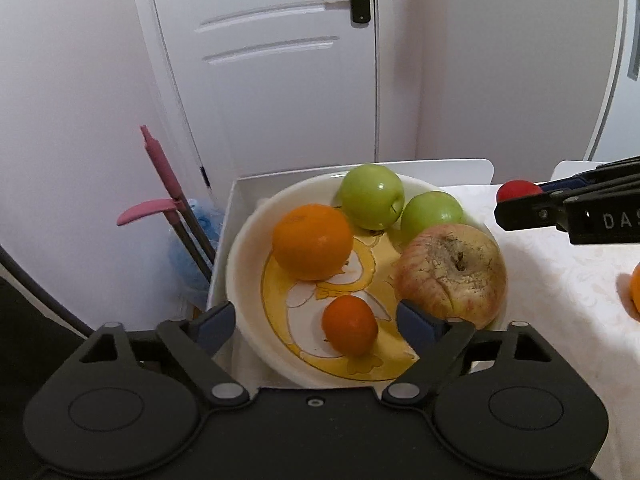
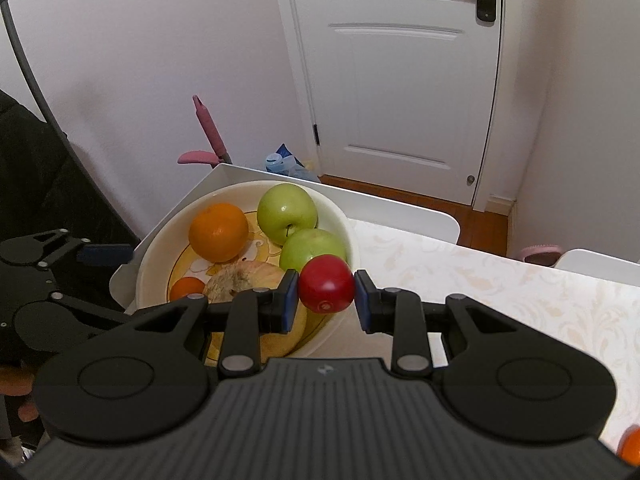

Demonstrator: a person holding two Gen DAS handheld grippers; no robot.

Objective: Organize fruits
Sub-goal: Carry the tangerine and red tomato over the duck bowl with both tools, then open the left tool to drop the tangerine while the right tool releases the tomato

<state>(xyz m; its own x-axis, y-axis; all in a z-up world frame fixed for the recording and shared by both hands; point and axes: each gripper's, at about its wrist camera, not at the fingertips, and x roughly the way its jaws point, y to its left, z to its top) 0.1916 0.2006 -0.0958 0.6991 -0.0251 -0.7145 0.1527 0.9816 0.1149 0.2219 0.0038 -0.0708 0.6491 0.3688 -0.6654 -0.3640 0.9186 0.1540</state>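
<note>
right gripper (image 2: 326,300) clamps red fruit (image 2: 326,284) at bowl (image 2: 352,236) rim | left gripper (image 1: 316,324) wide open, empty, over small orange (image 1: 350,330)

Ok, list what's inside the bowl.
In the bowl: orange, small orange, two green apples, one wrinkled apple. The duck print beneath is partly covered.

bowl (image 1: 244,248) on table (image 1: 560,264) | in bowl: two apples (image 1: 371,196) 12 o'clock, orange (image 1: 312,242) 9, wrinkled apple (image 1: 452,270) 3, tangerine (image 1: 350,330) 6
</note>
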